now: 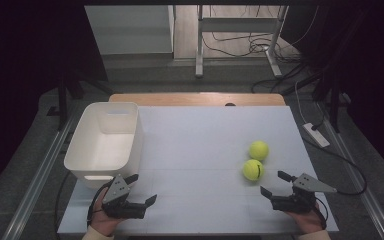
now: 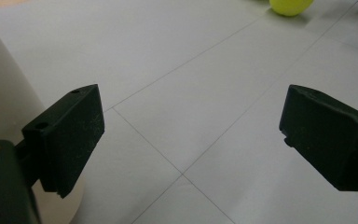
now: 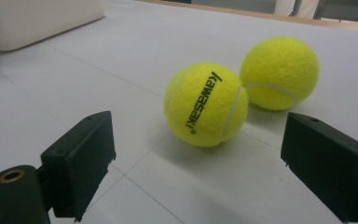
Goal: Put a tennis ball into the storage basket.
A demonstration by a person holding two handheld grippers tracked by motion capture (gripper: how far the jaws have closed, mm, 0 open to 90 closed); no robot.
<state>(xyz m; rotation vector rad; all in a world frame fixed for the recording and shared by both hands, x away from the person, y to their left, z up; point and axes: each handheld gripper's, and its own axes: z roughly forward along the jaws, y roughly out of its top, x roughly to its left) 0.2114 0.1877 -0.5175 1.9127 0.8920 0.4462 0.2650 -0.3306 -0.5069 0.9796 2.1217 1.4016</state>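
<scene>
High view: two tennis balls sit on the white desk [image 1: 200, 150], touching or nearly so, toward its right side. The near ball [image 1: 253, 170] lies just ahead of the right tongs [image 1: 272, 184], whose jaws stand wide and point up-left at it; that suits a reach for this ball first, since it is the closer one. The far ball [image 1: 259, 150] sits just behind it. A white bin [image 1: 105, 142] waits at the desk's left edge, empty as far as can be seen, likely the place meant for the balls. The left tongs [image 1: 142, 189] rest low by the bin's near corner, jaws wide and holding nothing, out of the other hand's path.

Left gripper view: the left tongs [image 2: 191, 126] gape over bare desk, with the bin's wall [image 2: 4, 93] close at the left and one ball [image 2: 290, 6] well off at the top edge.

Right gripper view: the right tongs [image 3: 198, 158] frame the near ball [image 3: 206, 105], which lies ahead of the jaws, not between them. The far ball [image 3: 279, 73] crowds its right side, so a clean grip may need care.
</scene>
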